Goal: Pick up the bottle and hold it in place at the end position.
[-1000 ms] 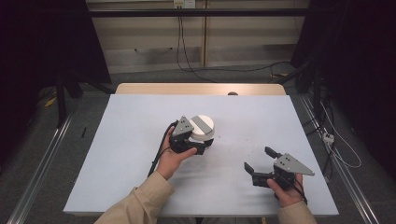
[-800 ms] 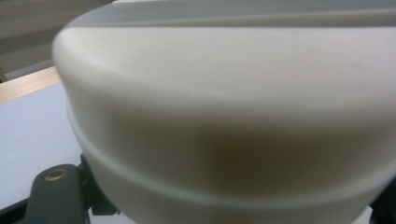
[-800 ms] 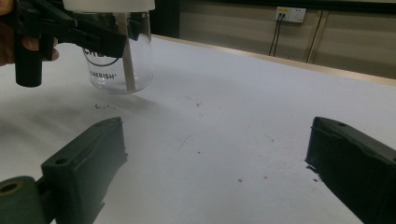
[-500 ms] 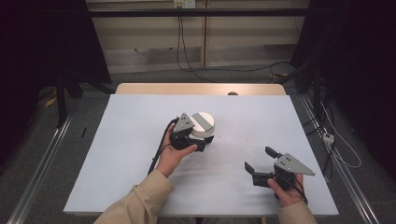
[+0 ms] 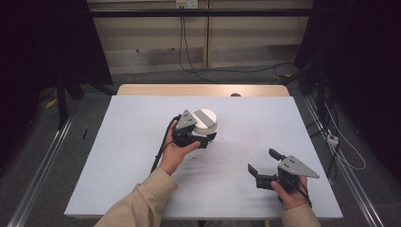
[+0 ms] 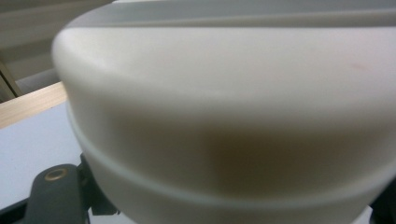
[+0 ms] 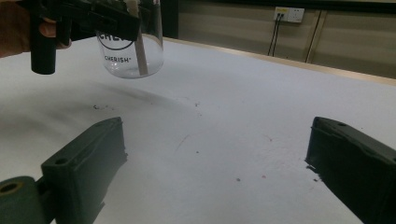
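A clear glass jar [image 7: 133, 60] with a white lid [image 5: 206, 119] and the printed word "CHERISH" is held near the middle of the white table [image 5: 142, 156]. My left gripper [image 5: 208, 137] is shut on it from the near side, and the lid [image 6: 224, 116] looms blurred right in front of that gripper's camera. In the right gripper view the jar seems to hang just above the table, with its shadow below. A pale stick stands inside the glass. My right gripper [image 5: 261, 160] rests open near the front right edge, nothing between its jaws [image 7: 215, 135].
Small dark and reddish specks dot the tabletop [image 7: 196, 105] between the two grippers. The table's wooden far edge [image 5: 203, 90] is behind the jar. Cables [image 5: 189, 56] run over the floor beyond, and metal rails [image 5: 42, 165] flank the table.
The left gripper and the jar have shifted slightly farther up the picture. The right gripper has kept still.
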`<state>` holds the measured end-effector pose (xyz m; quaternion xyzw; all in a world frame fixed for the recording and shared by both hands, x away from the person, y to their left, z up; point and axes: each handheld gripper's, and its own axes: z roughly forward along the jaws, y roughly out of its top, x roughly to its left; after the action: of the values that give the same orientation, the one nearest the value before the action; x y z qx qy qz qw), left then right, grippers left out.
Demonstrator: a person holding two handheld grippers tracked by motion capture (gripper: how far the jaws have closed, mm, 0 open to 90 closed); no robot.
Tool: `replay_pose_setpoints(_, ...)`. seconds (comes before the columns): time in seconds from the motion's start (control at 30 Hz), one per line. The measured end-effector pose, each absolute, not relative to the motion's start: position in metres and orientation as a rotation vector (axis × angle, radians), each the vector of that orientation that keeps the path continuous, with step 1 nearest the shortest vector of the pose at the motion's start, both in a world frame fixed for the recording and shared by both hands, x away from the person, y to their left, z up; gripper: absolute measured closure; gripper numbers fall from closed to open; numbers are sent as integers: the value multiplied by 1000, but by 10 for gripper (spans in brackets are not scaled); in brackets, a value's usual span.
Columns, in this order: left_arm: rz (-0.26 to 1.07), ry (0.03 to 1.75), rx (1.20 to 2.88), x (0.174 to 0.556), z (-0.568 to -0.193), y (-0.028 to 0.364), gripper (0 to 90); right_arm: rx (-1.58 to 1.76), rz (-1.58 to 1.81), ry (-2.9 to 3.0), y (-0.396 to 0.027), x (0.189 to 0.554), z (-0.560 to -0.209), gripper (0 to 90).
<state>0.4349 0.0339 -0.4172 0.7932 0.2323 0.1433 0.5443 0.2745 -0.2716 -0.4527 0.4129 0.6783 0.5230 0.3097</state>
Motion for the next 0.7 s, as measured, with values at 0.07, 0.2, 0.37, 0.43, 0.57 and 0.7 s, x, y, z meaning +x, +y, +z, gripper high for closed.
replay_pose_setpoints(0.07,344,550,1887,436,-417,33,185,1091,1382,1792,-272,274,-453,42)
replay_pose_setpoints(0.2,348,557,1885,439,-419,33,185,1094,1383,1793,-272,275,-453,42)
replay_pose_setpoints(0.37,349,562,1885,443,-421,32,185,1097,1379,1793,-271,274,-453,42)
replay_pose_setpoints(0.43,350,564,1880,445,-420,33,185,1098,1378,1795,-271,274,-454,42)
replay_pose_setpoints(0.57,354,560,1883,447,-420,32,185,1101,1376,1793,-271,274,-454,41)
replay_pose_setpoints(0.7,358,563,1883,450,-422,33,185,1101,1374,1792,-271,274,-454,42)
